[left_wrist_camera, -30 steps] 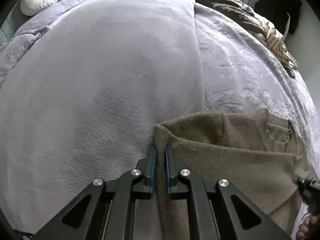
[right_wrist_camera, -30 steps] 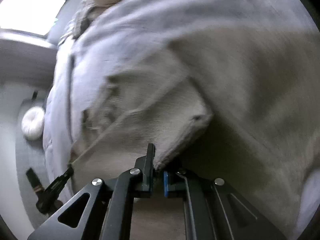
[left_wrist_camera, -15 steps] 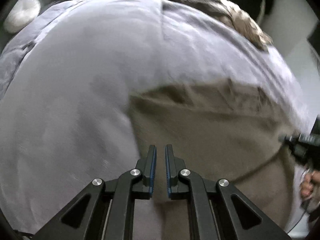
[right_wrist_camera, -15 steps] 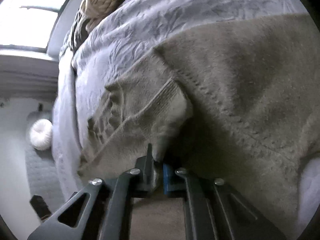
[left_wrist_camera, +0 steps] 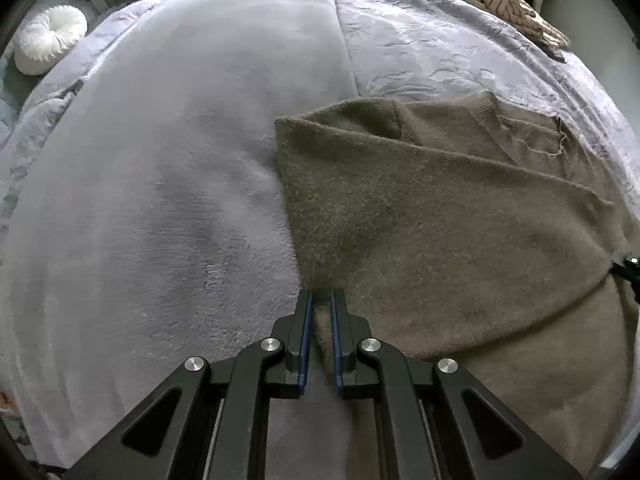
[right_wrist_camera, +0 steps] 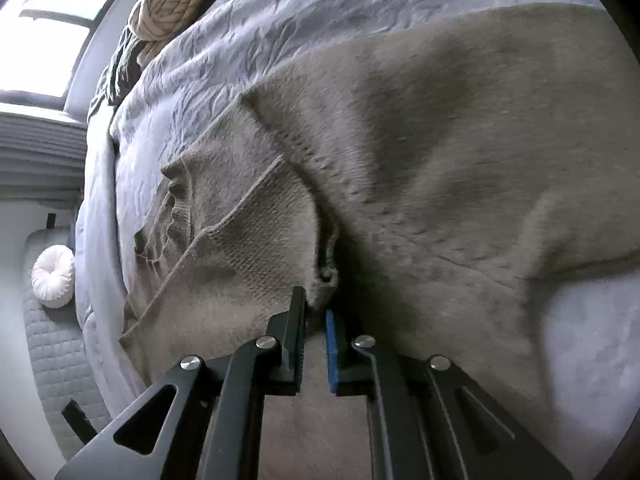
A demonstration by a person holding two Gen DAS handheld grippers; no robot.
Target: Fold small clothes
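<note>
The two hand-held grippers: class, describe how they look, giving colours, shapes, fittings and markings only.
Both match. The left hand-held gripper and the right hand-held gripper are matte black, each with two slim parallel fingers lined with blue pads. Angular black link arms with triangular cut-outs carry the fingers, joined by round silver bolts. No cables, sleeves or printed markings show.

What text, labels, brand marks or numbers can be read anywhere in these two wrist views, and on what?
None. No readable text appears in either view: the brown knit sweater shows no legible tag or print, and neither the left gripper nor the right gripper carries markings. The lavender bedspread bears only an embossed pattern.
</note>
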